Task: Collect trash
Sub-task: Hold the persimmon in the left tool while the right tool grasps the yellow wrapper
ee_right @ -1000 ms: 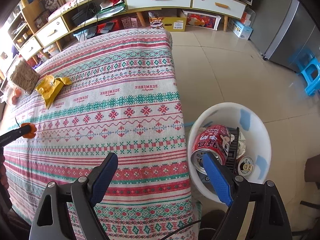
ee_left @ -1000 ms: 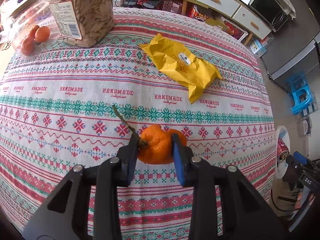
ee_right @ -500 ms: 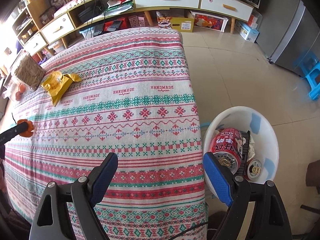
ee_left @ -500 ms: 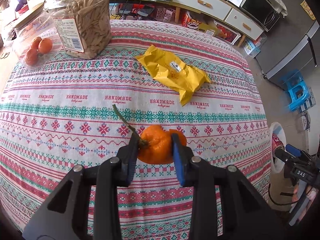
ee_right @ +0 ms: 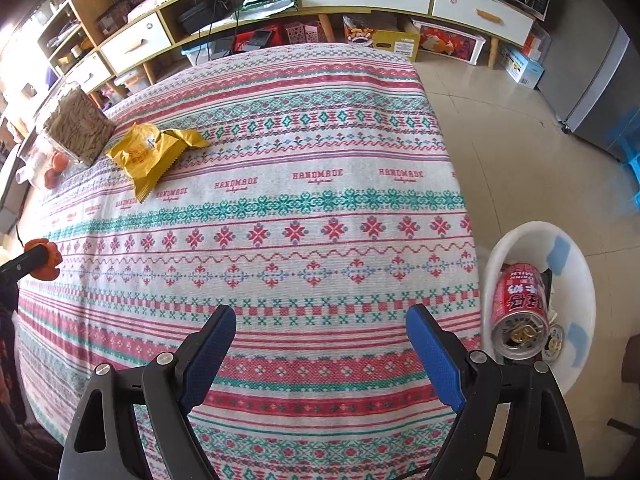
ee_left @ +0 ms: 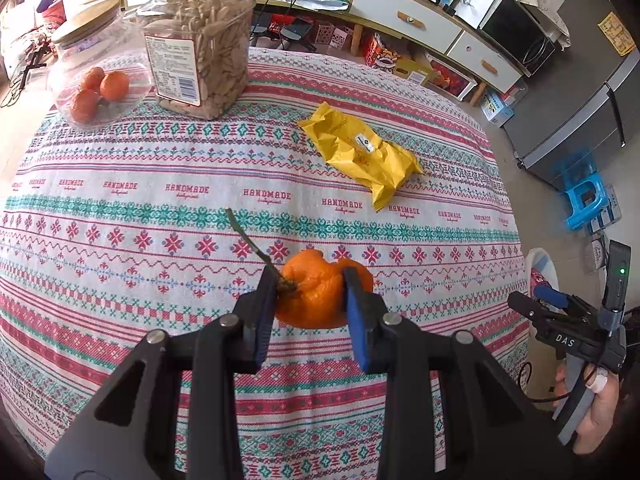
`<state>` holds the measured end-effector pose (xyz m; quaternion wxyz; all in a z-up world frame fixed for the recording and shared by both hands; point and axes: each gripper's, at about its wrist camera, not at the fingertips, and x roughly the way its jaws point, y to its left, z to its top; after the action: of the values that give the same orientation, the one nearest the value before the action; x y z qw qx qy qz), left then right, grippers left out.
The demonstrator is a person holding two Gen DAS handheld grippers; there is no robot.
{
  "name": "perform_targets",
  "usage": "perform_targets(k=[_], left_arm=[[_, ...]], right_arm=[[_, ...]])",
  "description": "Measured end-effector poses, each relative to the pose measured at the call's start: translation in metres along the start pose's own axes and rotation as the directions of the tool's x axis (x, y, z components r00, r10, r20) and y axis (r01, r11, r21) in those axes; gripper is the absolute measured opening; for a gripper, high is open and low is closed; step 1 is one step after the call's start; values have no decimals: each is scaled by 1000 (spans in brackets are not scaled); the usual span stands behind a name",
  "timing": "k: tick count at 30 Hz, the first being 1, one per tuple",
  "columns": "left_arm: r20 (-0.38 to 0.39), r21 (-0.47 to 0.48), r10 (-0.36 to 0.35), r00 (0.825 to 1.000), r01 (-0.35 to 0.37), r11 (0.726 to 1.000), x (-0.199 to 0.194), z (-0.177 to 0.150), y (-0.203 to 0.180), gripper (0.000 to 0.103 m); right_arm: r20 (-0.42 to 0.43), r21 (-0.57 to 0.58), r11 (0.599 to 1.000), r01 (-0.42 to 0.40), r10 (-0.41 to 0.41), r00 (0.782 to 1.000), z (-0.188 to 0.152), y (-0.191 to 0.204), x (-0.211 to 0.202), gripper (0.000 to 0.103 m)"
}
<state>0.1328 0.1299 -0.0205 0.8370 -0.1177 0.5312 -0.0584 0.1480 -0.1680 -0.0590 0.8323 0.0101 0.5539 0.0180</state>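
We see a tabletop (ee_right: 320,168) under patterned cloth, a white bin (ee_right: 576,264) on the tiled floor beside it, and a yellow wrapper (ee_left: 360,152) lying on the cloth. Our left claw (ee_left: 308,300) pinches orange peel (ee_left: 312,292) above the cloth; our right claw (ee_right: 320,344) is spread wide, empty.

Bare tablecloth (ee_right: 320,184) ahead (wrapper (ee_right: 152,152), jars (ee_left: 200,36) beyond).

Table (ee_left: 120,320) hides most of white bin (ee_left: 541,260); jar label (ee_left: 172,68) print illegible.
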Motion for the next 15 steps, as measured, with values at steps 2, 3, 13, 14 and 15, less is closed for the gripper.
perform_targets(k=[2,3,13,14,15], left_arm=[[3,5,6,1000,-6,1000,-3,-2,4,35],[4,7,8,1000,-8,1000,-4,-2,6,35],[33,-52,-47,998,48,997,-23,-6,29,35],[35,-58,-50,998,52,997,-24,-5,31,35],[36,-63,-55,998,58,996,-24,-5,32,35]], right_arm=[[2,-19,1000,-22,22,1000,1,10,3,88],[2,-32,999,-29,29,1000,2,16,5,88],[-13,-92,992,-90,89,996,29,49,12,88],[-9,-83,992,-100,99,995,36,50,13,88],[-3,-68,991,-113,113,994,44,52,15,88]])
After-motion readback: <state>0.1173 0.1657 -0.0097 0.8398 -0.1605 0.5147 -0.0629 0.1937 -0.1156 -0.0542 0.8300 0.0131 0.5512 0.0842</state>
